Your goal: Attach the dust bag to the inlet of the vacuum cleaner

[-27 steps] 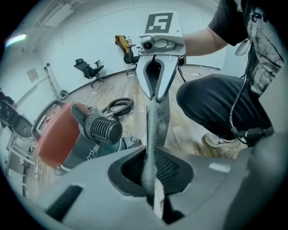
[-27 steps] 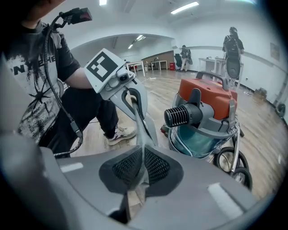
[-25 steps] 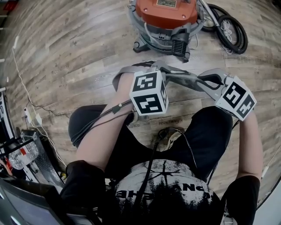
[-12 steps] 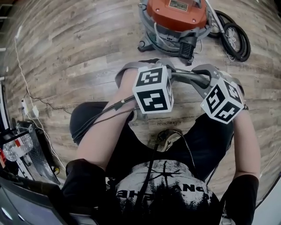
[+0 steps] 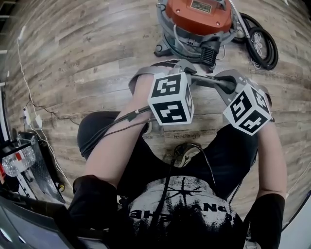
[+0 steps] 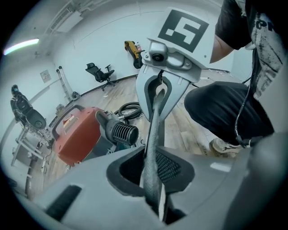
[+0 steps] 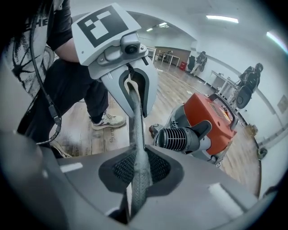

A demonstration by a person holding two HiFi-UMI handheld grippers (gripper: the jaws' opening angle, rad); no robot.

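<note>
- Nearest, the person [image 5: 184,214] crouches over the wooden floor [image 5: 87,58], with both grippers held out toward twelve o'clock.
- The left gripper [image 6: 152,173] pinches one end of the grey dust bag [image 6: 153,130]. Its jaws have just been opening slightly, yet the fabric sits pressed between them.
- The right gripper [image 7: 138,176] clamps the other end, its jaws having just been closing on the fabric.
- The bag is off the floor, pulled into a band whose long axis runs nine to three o'clock between the grippers.
- Beyond it at twelve o'clock stands the orange vacuum cleaner [image 5: 197,14], apart from the bag. A black ribbed fitting [image 5: 208,51] faces the person; I cannot tell whether this is the inlet.
- The right gripper looks marginally nearer that fitting.
- Farthest, a black hose [image 5: 262,46] coils at two o'clock.
</note>
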